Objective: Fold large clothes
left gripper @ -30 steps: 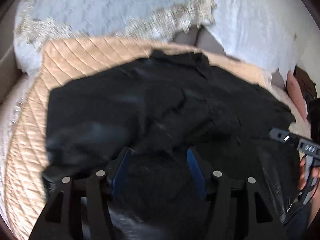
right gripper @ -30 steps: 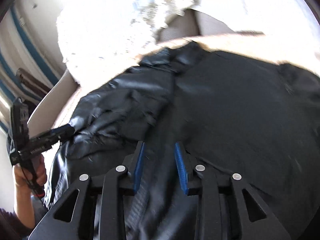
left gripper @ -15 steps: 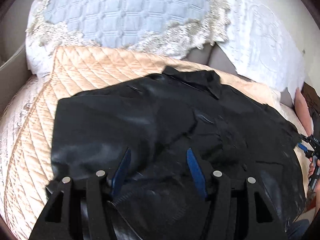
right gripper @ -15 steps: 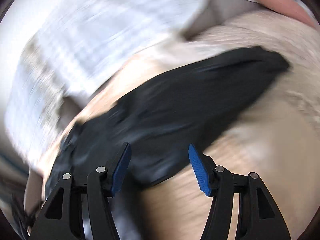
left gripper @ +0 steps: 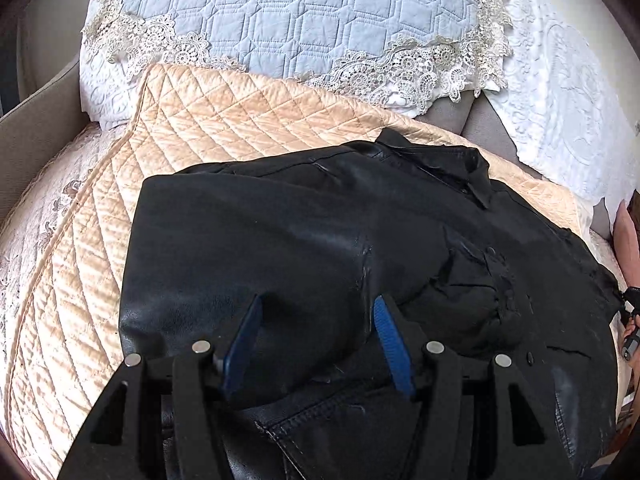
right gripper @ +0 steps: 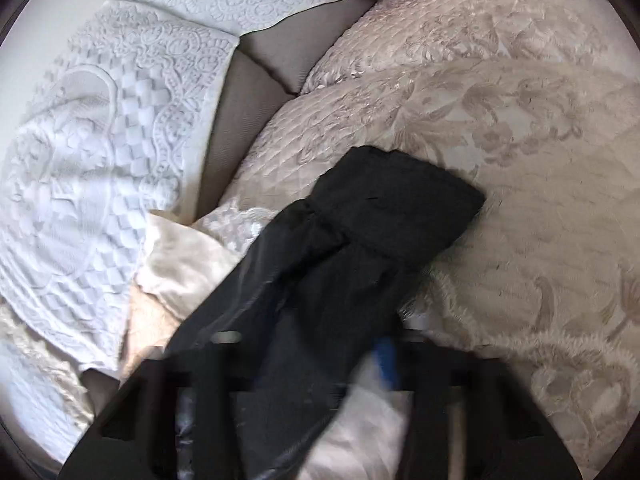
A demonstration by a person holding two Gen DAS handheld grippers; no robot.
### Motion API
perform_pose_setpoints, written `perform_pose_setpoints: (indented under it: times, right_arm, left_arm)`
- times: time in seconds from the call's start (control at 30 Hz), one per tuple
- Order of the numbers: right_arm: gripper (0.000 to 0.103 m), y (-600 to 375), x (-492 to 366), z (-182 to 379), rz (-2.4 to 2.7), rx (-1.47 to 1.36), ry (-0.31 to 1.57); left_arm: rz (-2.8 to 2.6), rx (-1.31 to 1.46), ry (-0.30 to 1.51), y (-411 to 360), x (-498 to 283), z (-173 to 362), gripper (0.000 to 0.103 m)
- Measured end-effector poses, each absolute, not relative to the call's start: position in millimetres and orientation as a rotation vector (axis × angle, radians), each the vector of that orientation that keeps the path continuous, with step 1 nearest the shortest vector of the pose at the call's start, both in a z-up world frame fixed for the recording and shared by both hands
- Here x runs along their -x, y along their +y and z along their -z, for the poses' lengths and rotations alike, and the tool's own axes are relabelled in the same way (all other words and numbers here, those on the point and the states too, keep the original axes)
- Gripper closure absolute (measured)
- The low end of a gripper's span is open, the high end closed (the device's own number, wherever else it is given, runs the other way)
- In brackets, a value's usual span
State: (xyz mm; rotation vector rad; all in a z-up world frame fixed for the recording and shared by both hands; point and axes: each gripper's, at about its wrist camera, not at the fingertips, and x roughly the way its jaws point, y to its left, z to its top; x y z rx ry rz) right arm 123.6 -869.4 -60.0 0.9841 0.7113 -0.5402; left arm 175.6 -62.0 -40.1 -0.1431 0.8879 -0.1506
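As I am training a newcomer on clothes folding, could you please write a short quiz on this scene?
1. True or false: the black jacket lies on the peach quilted cover.
2. The lace-edged cushion behind it is: A red, B light blue, C green.
3. Fill in: the left gripper has its fingers standing ___ over the jacket.
Key: 1 true; 2 B; 3 apart, gripping nothing.
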Motion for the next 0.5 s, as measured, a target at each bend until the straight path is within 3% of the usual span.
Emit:
perform_pose_setpoints:
  times: [0.07,0.27,0.5]
  right_arm:
    - [0.097,-866.6,-124.3,48.3,0.530,-0.960,0.699]
    - [0.098,-816.4,-130.2,-38.5,0.369,-0.766,0.609]
    - [0.098,-669.0,-165.2,-111.7,-0.008,-0.584,0.619]
  left_arm:
    - [0.153,0.136,0.880,-62.4,-174.5,37.9,0.043]
    - [0.155,0.156,0.864,-54.7,-171.2,31.3,0.043]
    - [0.162,0.175,0.866,-49.4,-170.3,25.8,0.043]
